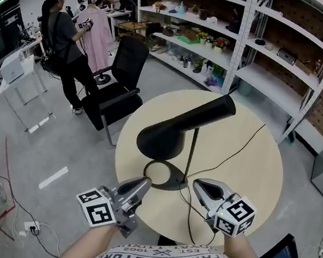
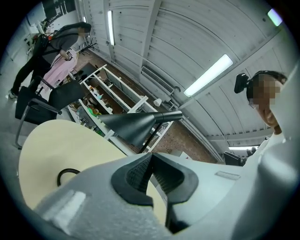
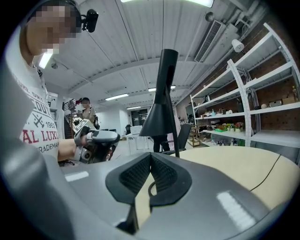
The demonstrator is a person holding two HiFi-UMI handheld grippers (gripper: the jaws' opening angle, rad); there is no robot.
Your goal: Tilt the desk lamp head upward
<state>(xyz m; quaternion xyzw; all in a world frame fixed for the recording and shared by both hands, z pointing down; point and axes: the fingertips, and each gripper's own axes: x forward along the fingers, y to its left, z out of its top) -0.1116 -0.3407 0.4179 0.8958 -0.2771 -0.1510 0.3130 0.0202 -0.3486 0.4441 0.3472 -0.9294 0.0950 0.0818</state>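
- One run of white metal shelving (image 1: 239,41), loaded with small items, is standing against the brick wall behind everything else.
- One round pale-wood counter (image 1: 243,184) is carrying the lamp and its cord.
- One person in dark clothes (image 1: 63,40) is standing far off at the left, handling a pink garment.
- One black office chair (image 1: 120,84) is sitting on the floor just beyond the counter's far-left edge.
- One black desk lamp (image 1: 179,128) is standing on the near part of the counter. Its one ring-shaped base (image 1: 164,176) is lying flat, and its one thin stem (image 1: 192,153) is rising from it. Its one cone-shaped head is hanging over the base, with the wide mouth facing down and left.
- Two tools are hovering at the near edge, one on each side of the base.
  - The left tool (image 1: 145,181) has its jaws closed on nothing, with its tip just beside the ring.
  - The right tool (image 1: 196,184) also has its jaws closed and empty.
- One thin black cord (image 1: 229,156) is trailing across the counter from the base.
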